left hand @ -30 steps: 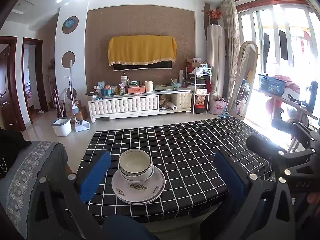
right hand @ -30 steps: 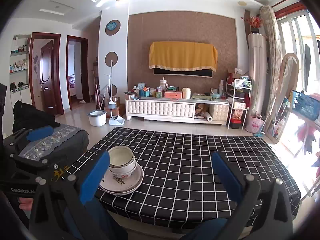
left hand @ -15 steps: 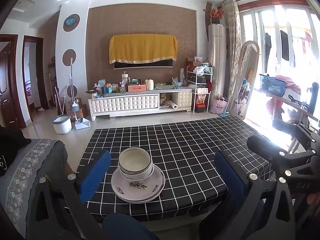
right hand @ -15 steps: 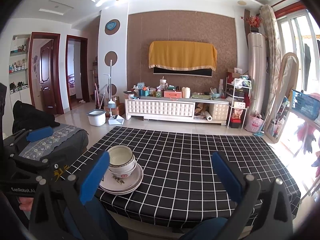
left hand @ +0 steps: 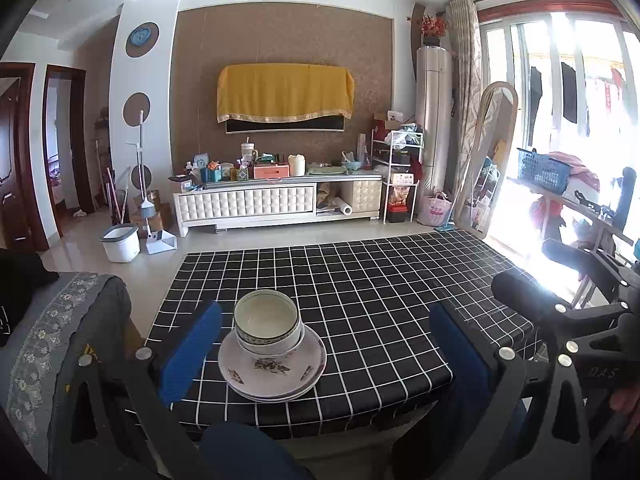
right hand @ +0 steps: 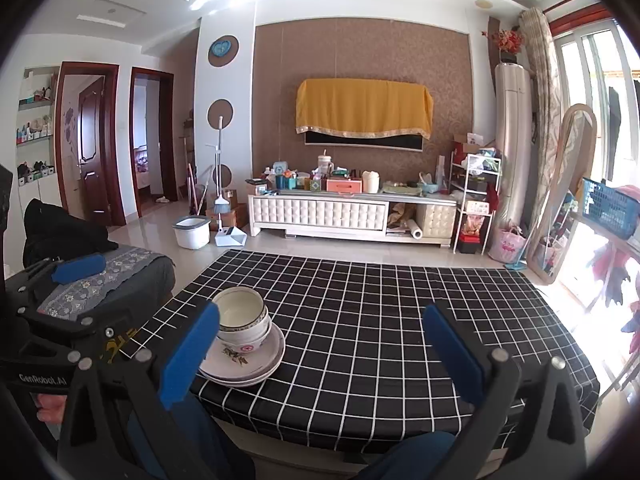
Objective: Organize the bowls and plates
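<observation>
Two white bowls (left hand: 267, 320) with patterned rims are nested on a small stack of floral plates (left hand: 276, 376) near the front left corner of the black checked table (left hand: 380, 288). My left gripper (left hand: 326, 354) hangs open just in front of the table edge, and the stack sits between its blue pads, closer to the left one. In the right wrist view the bowls (right hand: 242, 316) and plates (right hand: 248, 364) lie just beyond the left pad of my open right gripper (right hand: 322, 354). Neither gripper holds anything.
A grey patterned sofa arm (left hand: 60, 340) stands left of the table. The other gripper's black frame (left hand: 580, 320) shows at the right edge of the left wrist view. Beyond the table are tiled floor, a white TV cabinet (right hand: 320, 214) and a standing mirror (left hand: 488, 160).
Almost nothing. Both grippers stay open and the views shift only slightly; the stack of bowls and plates has not moved.
</observation>
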`<state>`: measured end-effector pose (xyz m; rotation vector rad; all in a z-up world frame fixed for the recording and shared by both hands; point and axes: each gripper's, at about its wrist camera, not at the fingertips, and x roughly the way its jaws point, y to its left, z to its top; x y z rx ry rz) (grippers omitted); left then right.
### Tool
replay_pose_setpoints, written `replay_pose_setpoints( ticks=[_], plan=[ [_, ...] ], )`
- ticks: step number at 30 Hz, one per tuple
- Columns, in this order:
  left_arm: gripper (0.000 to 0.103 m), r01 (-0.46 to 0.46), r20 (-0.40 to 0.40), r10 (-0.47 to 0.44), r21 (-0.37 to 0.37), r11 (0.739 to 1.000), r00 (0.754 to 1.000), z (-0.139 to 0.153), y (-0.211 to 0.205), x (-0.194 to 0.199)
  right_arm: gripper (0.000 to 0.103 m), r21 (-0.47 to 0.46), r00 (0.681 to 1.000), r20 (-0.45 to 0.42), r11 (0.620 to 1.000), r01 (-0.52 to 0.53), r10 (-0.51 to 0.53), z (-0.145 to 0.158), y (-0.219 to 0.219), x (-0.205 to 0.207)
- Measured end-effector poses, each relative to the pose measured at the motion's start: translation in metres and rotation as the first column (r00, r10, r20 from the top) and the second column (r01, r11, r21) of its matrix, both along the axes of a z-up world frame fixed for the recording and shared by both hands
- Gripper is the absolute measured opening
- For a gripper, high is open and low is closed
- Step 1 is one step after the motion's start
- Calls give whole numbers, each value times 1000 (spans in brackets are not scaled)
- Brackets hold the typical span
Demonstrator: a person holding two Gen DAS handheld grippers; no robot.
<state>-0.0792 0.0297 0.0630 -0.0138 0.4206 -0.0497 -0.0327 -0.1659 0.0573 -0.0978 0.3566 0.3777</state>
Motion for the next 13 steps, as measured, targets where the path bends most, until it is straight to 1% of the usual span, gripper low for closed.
replay_pose_setpoints(
  ticks=[13],
  plan=[
    [103, 1, -15, -2, -15, 1000, 1000, -1, -1, 0, 103, -3, 1000, -2, 1000, 5, -5, -1, -1, 3]
  ],
)
